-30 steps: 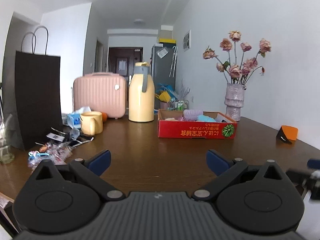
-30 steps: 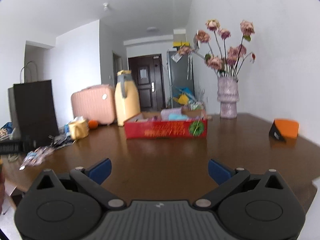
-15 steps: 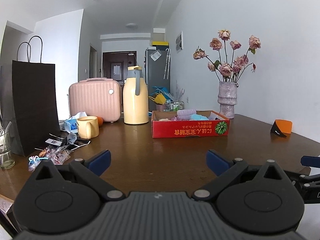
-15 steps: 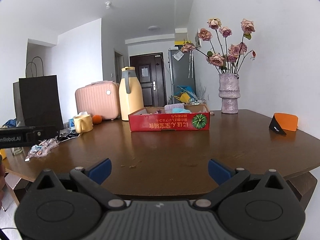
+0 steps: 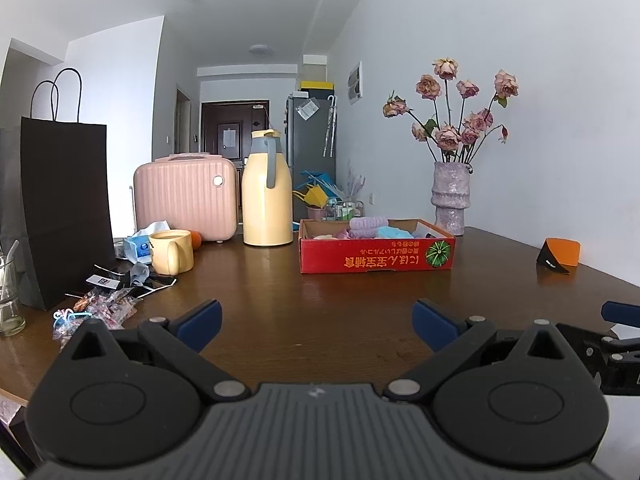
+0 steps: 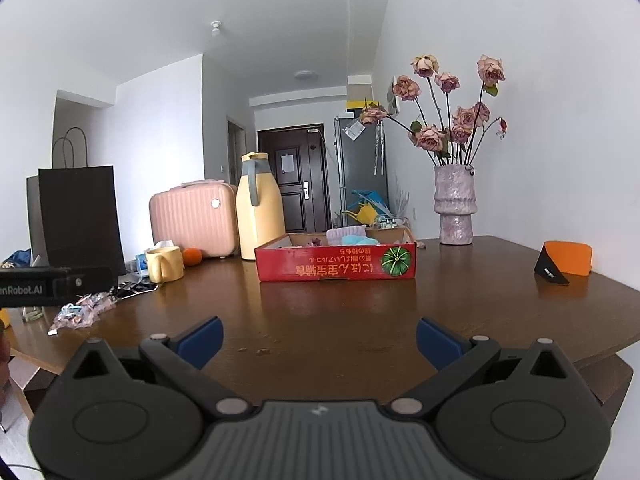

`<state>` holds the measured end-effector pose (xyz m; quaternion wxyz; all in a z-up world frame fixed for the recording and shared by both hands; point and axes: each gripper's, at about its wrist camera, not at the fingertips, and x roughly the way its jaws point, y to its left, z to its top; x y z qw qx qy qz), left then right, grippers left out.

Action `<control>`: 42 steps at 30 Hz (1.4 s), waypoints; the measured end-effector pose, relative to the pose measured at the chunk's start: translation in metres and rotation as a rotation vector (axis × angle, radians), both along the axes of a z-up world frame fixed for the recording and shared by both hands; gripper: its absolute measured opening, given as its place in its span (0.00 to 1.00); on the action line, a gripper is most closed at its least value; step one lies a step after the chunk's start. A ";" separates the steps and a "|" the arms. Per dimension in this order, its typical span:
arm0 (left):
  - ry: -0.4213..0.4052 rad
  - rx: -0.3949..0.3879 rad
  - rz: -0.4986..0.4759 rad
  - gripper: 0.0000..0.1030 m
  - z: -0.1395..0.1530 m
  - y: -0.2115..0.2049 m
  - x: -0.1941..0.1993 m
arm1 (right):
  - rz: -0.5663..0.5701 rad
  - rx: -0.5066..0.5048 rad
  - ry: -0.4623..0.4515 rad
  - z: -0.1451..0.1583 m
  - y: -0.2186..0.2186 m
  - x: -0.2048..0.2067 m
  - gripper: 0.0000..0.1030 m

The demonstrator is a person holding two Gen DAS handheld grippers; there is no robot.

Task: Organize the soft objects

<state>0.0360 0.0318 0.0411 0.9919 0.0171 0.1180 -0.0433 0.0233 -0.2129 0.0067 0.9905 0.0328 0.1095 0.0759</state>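
Note:
A red cardboard box (image 5: 376, 254) stands on the brown table (image 5: 320, 312), also in the right wrist view (image 6: 336, 266). It holds soft rolled cloths: a purple one (image 5: 368, 226) and a light blue one (image 5: 394, 233); they show in the right wrist view too (image 6: 346, 236). My left gripper (image 5: 316, 320) is open and empty, low over the table's near part, well short of the box. My right gripper (image 6: 318, 338) is open and empty near the table's front edge. Its side shows at the right of the left wrist view (image 5: 616, 344).
On the left stand a black paper bag (image 5: 64, 212), pink case (image 5: 184, 196), yellow thermos (image 5: 267, 192), yellow mug (image 5: 170, 252), tissue pack, glass jar (image 5: 10, 300) and loose wrappers (image 5: 100, 304). A vase of roses (image 5: 450, 200) and an orange-black holder (image 5: 558, 256) stand right.
Both grippers have pulled back and down from the box, so the view has widened. The jaws have stayed open and empty.

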 end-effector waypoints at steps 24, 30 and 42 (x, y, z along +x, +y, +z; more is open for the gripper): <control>0.000 0.004 -0.001 1.00 -0.002 0.000 0.000 | 0.004 0.015 0.002 -0.002 -0.001 0.002 1.00; 0.001 0.003 -0.001 1.00 -0.001 0.001 0.000 | 0.009 0.013 -0.001 -0.002 0.000 0.001 1.00; 0.001 0.004 -0.001 1.00 -0.002 0.000 0.000 | 0.008 0.017 0.000 -0.002 0.000 0.001 1.00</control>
